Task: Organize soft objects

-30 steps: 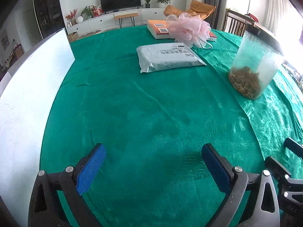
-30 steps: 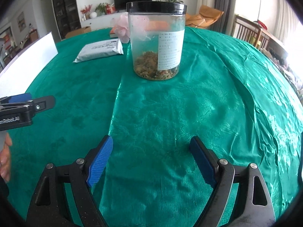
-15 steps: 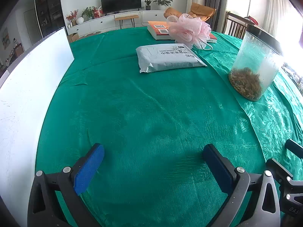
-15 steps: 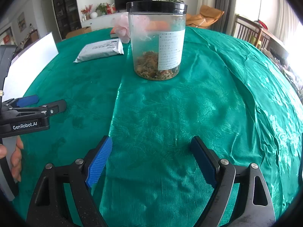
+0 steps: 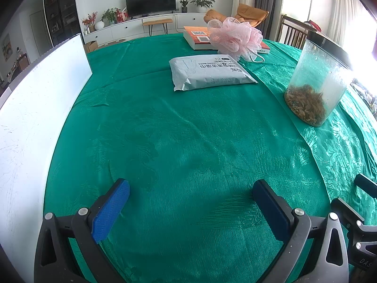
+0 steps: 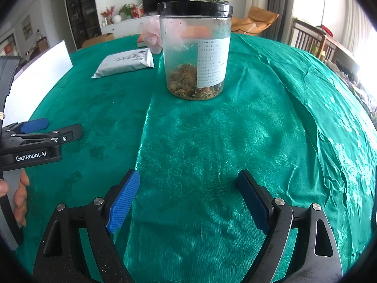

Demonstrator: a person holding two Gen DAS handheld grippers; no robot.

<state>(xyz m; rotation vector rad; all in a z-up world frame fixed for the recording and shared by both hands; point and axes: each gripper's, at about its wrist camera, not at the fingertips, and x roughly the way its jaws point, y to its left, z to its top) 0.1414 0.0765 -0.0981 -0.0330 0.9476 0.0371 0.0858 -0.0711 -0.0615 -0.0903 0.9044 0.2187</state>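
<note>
left hand-held gripper (image 6: 54,129) beside hand (image 6: 20,195)

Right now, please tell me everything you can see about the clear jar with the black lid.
The clear jar is a round, see-through container that looks like plastic, closed by a black lid. It stands upright on the green tablecloth, touching nothing else. A brownish, dried-looking material fills only its bottom part. A white label with small print, too small to read, sits on its side. Its walls look dusty or fogged. No jaws hold it.
</note>
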